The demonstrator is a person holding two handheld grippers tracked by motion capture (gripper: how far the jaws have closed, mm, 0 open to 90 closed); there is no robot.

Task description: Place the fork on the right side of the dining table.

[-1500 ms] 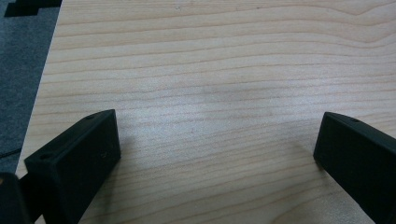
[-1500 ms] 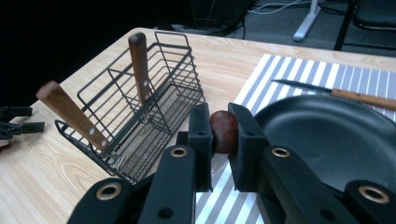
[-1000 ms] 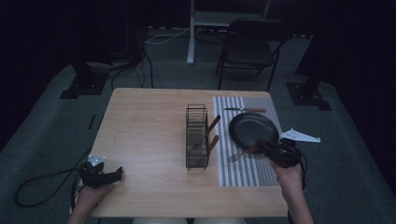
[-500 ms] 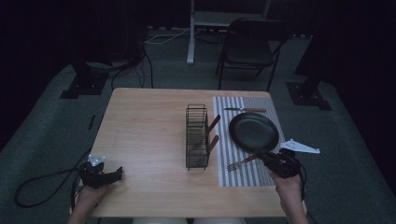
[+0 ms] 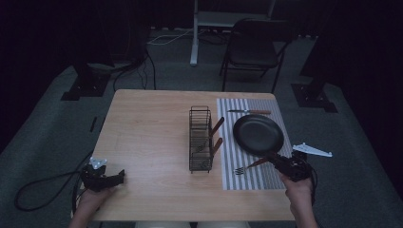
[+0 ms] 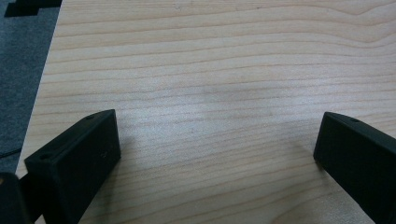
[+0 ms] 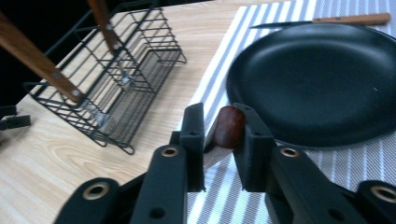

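A fork [image 5: 248,166] with a wooden handle lies on the striped placemat [image 5: 252,180], just on the near side of the black plate [image 5: 258,134]. My right gripper [image 5: 275,160] sits at the handle's end. In the right gripper view the handle's rounded tip [image 7: 229,127] is between the jaws of the right gripper [image 7: 222,116], touching the right-hand one with a gap at the other. The jaws have just been opening. My left gripper [image 5: 116,176] rests open at the near left table edge, its fingers [image 6: 74,158] wide apart over bare wood.
A black wire rack [image 5: 200,138] stands mid-table with two wooden-handled utensils [image 5: 216,135] sticking out. A knife [image 5: 249,112] lies on the mat beyond the plate. A chair [image 5: 252,52] and stands sit on the floor past the table's far edge.
The right hand has come a little toward the near edge and lower, bringing the fork down onto the mat. Its jaws have loosened around the handle. The left hand stayed put.
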